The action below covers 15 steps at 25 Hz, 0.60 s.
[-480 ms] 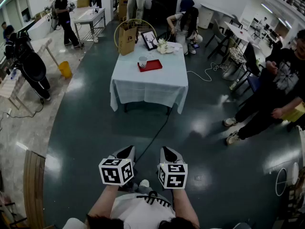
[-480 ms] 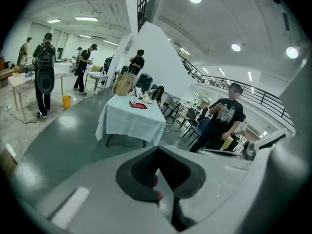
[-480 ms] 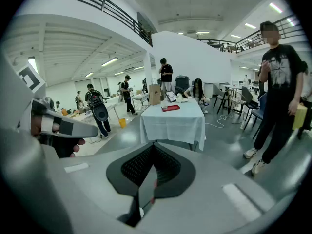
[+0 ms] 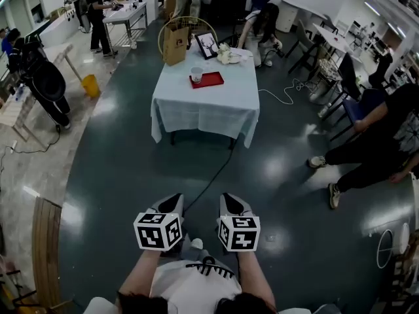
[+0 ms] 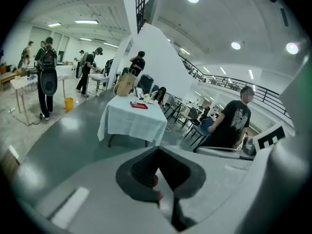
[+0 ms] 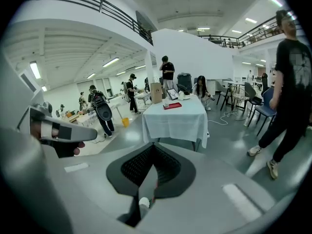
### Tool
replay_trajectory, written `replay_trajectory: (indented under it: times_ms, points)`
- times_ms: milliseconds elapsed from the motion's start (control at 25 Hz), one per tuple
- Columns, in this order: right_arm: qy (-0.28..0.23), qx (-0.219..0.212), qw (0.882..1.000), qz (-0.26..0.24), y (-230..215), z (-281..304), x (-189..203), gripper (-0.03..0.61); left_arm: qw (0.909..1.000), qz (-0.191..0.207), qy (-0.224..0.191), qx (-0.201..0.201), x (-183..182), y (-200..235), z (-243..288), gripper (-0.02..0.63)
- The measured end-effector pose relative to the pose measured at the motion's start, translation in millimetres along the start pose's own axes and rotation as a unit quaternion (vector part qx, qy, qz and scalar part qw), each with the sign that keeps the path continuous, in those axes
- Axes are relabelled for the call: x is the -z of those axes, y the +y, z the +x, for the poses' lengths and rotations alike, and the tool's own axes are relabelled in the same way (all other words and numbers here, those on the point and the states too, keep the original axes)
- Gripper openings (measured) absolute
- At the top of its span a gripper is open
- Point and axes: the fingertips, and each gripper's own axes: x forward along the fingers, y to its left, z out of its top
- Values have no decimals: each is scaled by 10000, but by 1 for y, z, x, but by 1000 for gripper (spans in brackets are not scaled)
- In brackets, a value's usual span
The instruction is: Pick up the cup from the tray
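Note:
Far ahead stands a table (image 4: 216,113) under a pale blue cloth. A red tray (image 4: 209,80) lies on it, with a white cup (image 4: 196,74) standing at the tray's left end. Both grippers hang low near my body, several steps short of the table. My left gripper (image 4: 171,205) and right gripper (image 4: 229,203) sit side by side, jaws shut with nothing between them. In the left gripper view the gripper (image 5: 157,152) points toward the tray (image 5: 139,105). In the right gripper view the gripper (image 6: 153,147) faces the tray (image 6: 172,106) and cup (image 6: 166,103).
A brown paper bag (image 4: 175,44) and a framed picture (image 4: 207,45) stand at the table's far edge. A black cable (image 4: 209,185) runs over the dark floor from me to the table. A person (image 4: 386,136) is at the right; a yellow bucket (image 4: 90,85) is at the left.
The table sits slightly higher in the head view. The person at the right has shifted. Both grippers keep the same pose, shut and side by side.

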Motion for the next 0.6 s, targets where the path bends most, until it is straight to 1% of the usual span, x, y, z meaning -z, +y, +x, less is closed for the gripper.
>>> replay_trajectory:
  times_ms: [320, 480, 600]
  points:
    - [2, -19, 10000, 7, -11, 19, -7, 27, 10000, -8, 3, -20, -10, 8, 24, 1]
    - [5, -34, 10000, -11, -18, 39, -24, 83, 9999, 94, 93, 70, -26, 14, 48, 0]
    - [-49, -47, 10000, -22, -23, 60, -42, 129, 9998, 103, 112, 119, -46, 23, 70, 2]
